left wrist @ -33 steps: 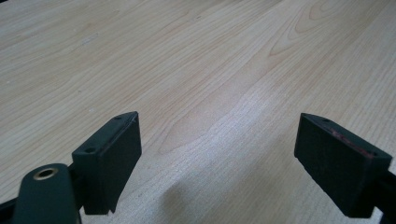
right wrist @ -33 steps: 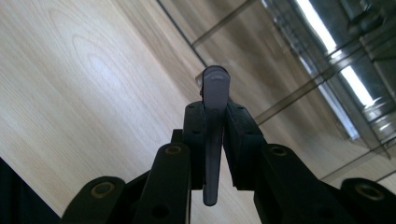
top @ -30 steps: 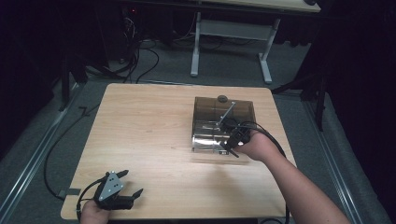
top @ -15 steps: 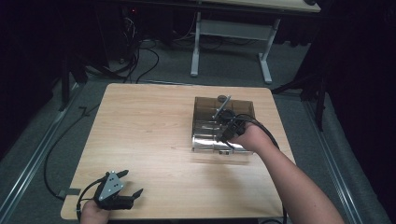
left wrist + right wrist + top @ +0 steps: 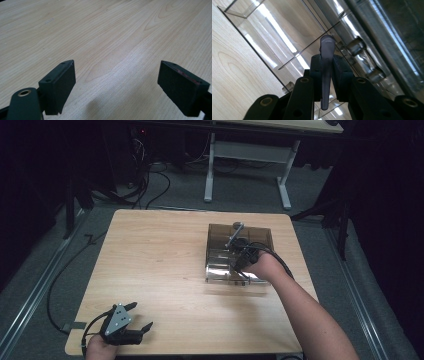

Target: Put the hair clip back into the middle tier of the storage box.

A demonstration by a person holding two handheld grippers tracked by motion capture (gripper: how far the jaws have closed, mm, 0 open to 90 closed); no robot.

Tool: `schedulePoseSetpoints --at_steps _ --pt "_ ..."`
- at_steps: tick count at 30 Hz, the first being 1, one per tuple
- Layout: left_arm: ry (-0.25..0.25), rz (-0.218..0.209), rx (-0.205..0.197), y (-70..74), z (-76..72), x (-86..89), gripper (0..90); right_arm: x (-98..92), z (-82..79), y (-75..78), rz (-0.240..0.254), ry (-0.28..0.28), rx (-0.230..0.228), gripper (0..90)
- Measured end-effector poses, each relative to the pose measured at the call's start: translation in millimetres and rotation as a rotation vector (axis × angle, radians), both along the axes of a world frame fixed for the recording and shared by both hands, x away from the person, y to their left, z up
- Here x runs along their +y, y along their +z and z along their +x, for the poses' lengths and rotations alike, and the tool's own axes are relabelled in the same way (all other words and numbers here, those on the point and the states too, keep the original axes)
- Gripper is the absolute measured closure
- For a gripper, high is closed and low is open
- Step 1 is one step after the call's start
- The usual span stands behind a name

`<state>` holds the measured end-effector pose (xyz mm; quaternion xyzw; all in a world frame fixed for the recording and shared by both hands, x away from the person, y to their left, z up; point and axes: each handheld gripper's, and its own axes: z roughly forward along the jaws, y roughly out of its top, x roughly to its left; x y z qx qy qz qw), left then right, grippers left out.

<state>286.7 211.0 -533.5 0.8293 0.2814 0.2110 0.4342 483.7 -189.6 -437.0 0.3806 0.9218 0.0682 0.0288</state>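
A smoky clear plastic box (image 5: 218, 251) with dividers stands on the right half of the wooden table (image 5: 155, 265). A thin grey lever (image 5: 233, 237) with a round knob at its far end lies over the box. My right gripper (image 5: 241, 253) is shut on the near part of this lever (image 5: 327, 45), whose flat edge is pinched between the right gripper's (image 5: 327, 63) jaws, above the box's clear compartments (image 5: 287, 32). My left gripper (image 5: 142, 316) rests at the table's front left corner, open. Bare wood lies between the left gripper's (image 5: 116, 85) jaws.
A black cable (image 5: 280, 260) loops from the right gripper over the box's near right side. Beyond the table's far edge stands a white table frame (image 5: 247, 155) with cables on the grey floor. Dark curtains close both sides.
The right hand has shifted a little left and away with the lever held. The left gripper has stayed where it was.
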Motion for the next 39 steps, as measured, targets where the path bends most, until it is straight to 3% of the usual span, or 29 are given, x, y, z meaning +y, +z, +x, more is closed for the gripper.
schedulePoseSetpoints --at_steps 2,3,5,10,11,12,14,17,18,24,26,27,28,31,34,37,39 --pt "0.000 -0.001 -0.002 0.0 -0.3 0.1 15.1 -0.8 2.4 -3.8 -0.007 0.039 -0.012 80.1" --pt "0.001 -0.003 -0.004 -0.2 -0.3 0.0 15.1 0.4 0.5 -4.6 -0.006 0.002 0.004 80.0" --pt "0.000 -0.001 -0.001 0.0 -0.1 0.1 15.1 -0.2 0.5 -4.7 0.009 -0.009 0.008 80.0" --pt "0.001 -0.002 -0.002 -0.2 0.0 -0.1 15.1 -0.8 -2.2 -2.4 0.006 -0.009 0.009 80.2" --pt "0.002 -0.002 -0.001 -0.1 0.1 0.0 15.1 -2.4 -1.2 -1.8 0.009 0.027 -0.002 80.2" --pt "0.003 -0.002 -0.001 -0.2 0.1 0.0 15.1 -1.6 -3.7 -0.6 0.011 0.001 0.006 80.2" --pt "0.004 -0.002 -0.003 -0.1 -0.1 0.0 15.1 -2.6 -3.0 -0.5 0.010 0.030 -0.003 80.1" --pt "0.004 -0.002 -0.004 -0.1 -0.2 0.0 15.1 0.1 -4.5 -2.7 -0.003 0.007 0.008 80.0" --pt "0.003 -0.001 -0.002 -0.1 0.0 0.0 15.1 -0.2 -2.8 -4.8 0.000 0.041 0.000 80.0" --pt "0.003 -0.001 0.008 -0.2 1.0 -0.2 15.1 2.1 -2.1 -13.0 -0.027 0.029 0.005 74.5" --pt "0.002 0.000 0.008 -0.3 1.0 -0.4 15.1 2.3 -3.2 -9.7 -0.010 0.014 -0.003 74.3" --pt "0.002 0.000 0.008 -0.3 1.0 -0.5 15.1 0.9 -1.7 -7.8 -0.003 0.049 -0.024 74.3" --pt "0.002 0.001 0.007 -0.3 1.0 -0.5 15.1 3.1 -6.7 -3.8 0.001 -0.011 -0.006 74.3" --pt "0.004 0.000 0.003 -0.2 0.3 -0.2 15.1 3.0 -11.2 3.6 0.012 -0.027 -0.016 74.2" --pt "0.006 0.001 -0.003 -0.1 -0.1 0.0 15.1 1.8 -16.5 11.9 0.034 -0.005 -0.036 74.8" --pt "0.007 0.001 -0.004 -0.1 -0.1 0.0 15.1 0.9 -23.7 17.4 0.036 -0.032 -0.037 76.8" --pt "0.007 -0.002 -0.004 -0.3 -0.1 -0.3 15.1 -2.7 -27.9 19.8 0.042 -0.021 -0.044 79.4"
